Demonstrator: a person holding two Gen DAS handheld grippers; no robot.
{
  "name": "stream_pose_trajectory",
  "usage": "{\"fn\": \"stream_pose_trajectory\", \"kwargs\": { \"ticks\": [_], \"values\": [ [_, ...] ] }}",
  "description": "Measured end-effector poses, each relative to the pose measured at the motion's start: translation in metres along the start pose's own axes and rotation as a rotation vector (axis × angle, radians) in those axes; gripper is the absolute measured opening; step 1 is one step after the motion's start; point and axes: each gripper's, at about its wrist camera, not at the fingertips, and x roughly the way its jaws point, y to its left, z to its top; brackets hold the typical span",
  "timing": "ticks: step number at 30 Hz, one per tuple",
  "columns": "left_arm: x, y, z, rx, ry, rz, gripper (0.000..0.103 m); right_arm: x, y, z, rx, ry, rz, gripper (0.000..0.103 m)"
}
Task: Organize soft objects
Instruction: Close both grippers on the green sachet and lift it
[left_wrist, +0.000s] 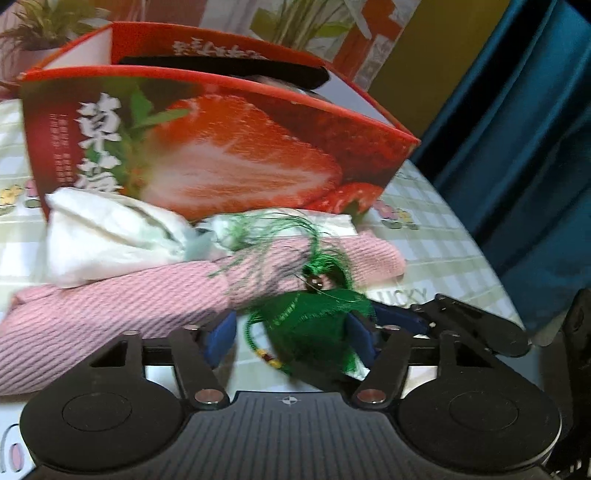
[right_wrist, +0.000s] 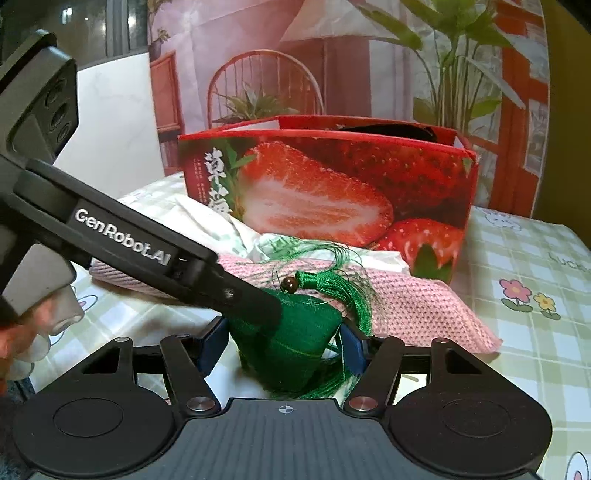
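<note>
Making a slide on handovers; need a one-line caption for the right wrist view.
Both grippers meet at a green tasselled sachet before pink knit cloth and strawberry box.

Home setting, checked floral tablecloth (right_wrist: 524, 258), teal curtain (left_wrist: 517, 147), strawberry gift box (right_wrist: 325, 188), printed garden-scene backdrop (right_wrist: 258, 55)

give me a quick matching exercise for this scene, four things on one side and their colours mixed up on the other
Things:
1. sachet between the gripper fingers
2. knitted cloth lying on the table
3. crumpled cloth behind the knitted one
4. box with the strawberry picture

Colours:
A. red
B. white
C. green
D. pink

Pairs: 1-C, 2-D, 3-B, 4-A
</note>
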Motion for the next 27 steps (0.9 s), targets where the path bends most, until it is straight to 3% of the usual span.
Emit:
{"fn": "stream_pose_trajectory", "kwargs": {
  "ticks": [5,9,15,18,27],
  "values": [
    [0.005,-0.002,-0.002,-0.013,0.009,-0.053,0.05,0.001,-0.006,-0.001,0.026,0.017,-0.003,0.056],
    [-0.001,-0.006,-0.002,-0.004,-0.019,-0.053,0.049,-0.002,-0.005,0.0,0.024,0.007,0.003,0.053],
    [-0.03,-0.015,0.011,0.032,-0.101,-0.063,0.049,-0.019,-0.001,0.019,0.016,-0.077,0.015,0.053],
    [-0.046,-0.015,0.028,0.039,-0.132,-0.074,0.049,-0.026,0.001,0.038,0.003,-0.11,0.015,0.053],
    [-0.112,-0.018,0.102,0.079,-0.344,-0.088,0.049,-0.043,0.008,0.135,-0.114,-0.294,0.02,0.053]
  ]
}}
